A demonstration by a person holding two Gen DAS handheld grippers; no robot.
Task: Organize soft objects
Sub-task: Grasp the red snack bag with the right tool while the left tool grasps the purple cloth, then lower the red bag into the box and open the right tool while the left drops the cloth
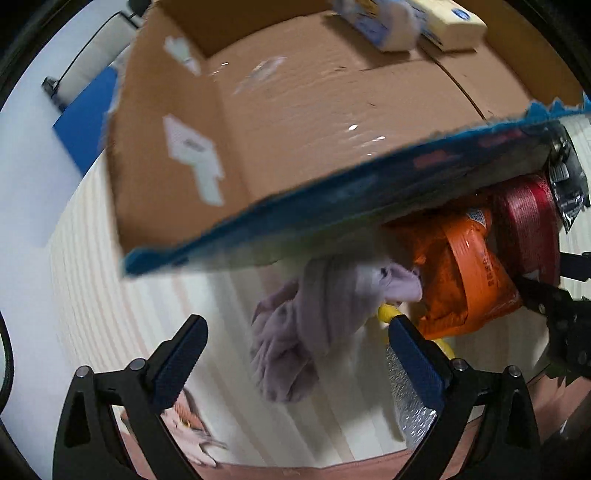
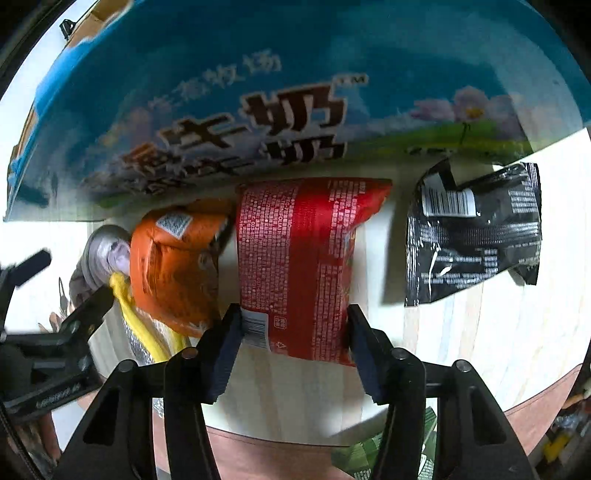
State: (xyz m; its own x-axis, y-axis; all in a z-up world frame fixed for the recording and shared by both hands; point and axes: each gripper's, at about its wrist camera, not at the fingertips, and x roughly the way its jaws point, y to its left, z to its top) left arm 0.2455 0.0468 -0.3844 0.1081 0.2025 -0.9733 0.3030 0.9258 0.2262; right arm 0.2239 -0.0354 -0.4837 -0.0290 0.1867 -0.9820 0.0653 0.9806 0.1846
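Note:
A large cardboard box point(image 1: 295, 122) with a blue printed outside point(image 2: 258, 92) stands on the pale table. A lilac cloth point(image 1: 306, 328) lies in front of it, between the fingers of my open, empty left gripper point(image 1: 295, 343). An orange snack bag point(image 1: 461, 280) and a red snack bag point(image 1: 528, 229) lie beside the cloth against the box. In the right wrist view my right gripper point(image 2: 293, 325) is open, its fingers on either side of the red bag's point(image 2: 295, 266) near end. The orange bag point(image 2: 173, 266) lies left of it, a black bag point(image 2: 472, 232) to the right.
Two pale packets point(image 1: 413, 22) lie inside the box at its far end. A yellow and silver packet point(image 2: 147, 328) lies under the orange bag. A pink mat point(image 1: 295, 469) edges the table's near side. A green pack point(image 2: 369, 454) sits below the table edge.

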